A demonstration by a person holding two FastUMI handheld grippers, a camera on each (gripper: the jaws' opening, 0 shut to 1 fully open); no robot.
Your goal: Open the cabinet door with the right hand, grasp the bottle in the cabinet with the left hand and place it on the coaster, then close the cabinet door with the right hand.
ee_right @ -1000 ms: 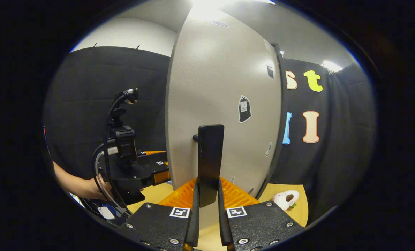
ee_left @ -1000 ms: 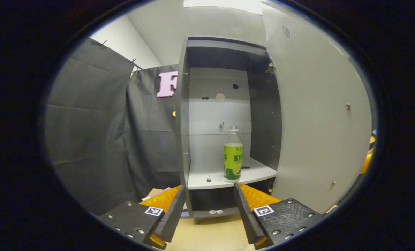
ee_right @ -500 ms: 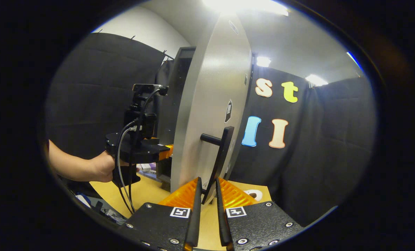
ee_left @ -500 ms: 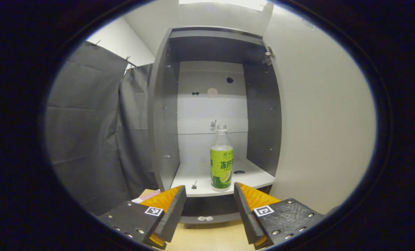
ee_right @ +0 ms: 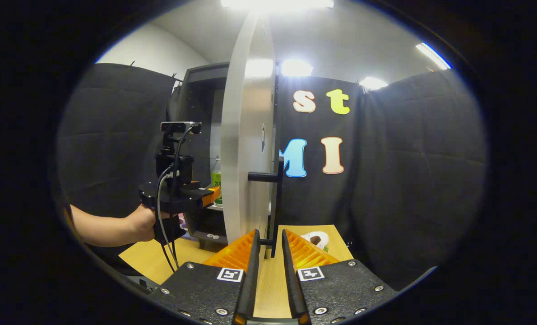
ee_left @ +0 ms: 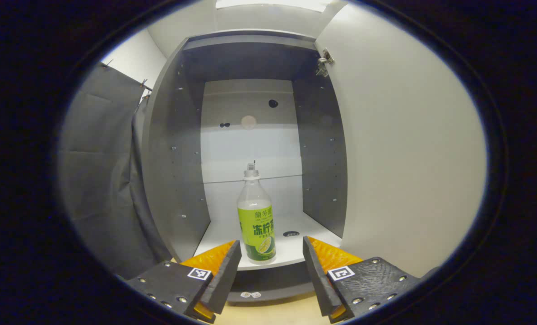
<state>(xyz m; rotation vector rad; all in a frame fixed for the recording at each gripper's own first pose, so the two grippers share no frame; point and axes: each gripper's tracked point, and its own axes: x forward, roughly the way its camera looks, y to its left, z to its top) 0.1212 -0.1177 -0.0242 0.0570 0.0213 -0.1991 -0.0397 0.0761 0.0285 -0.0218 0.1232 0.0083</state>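
Cabinet door (ee_right: 243, 135) standing wide open: first step done. Left gripper (ee_left: 270, 264), jaws spread, facing the bottle (ee_left: 256, 216), which is standing upright on the cabinet shelf (ee_left: 295, 243) just ahead between them, ungrasped. Right gripper (ee_right: 268, 253) jaws nearly together around the door handle (ee_right: 275, 203), possibly not pinching. Placing and closing remaining.

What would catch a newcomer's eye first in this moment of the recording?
The bottle with its green label, standing upright alone on the cabinet shelf, straight ahead of the open left gripper. Next, the pale cabinet door swung wide and seen edge-on in the right gripper view, its dark handle just ahead of the right gripper.
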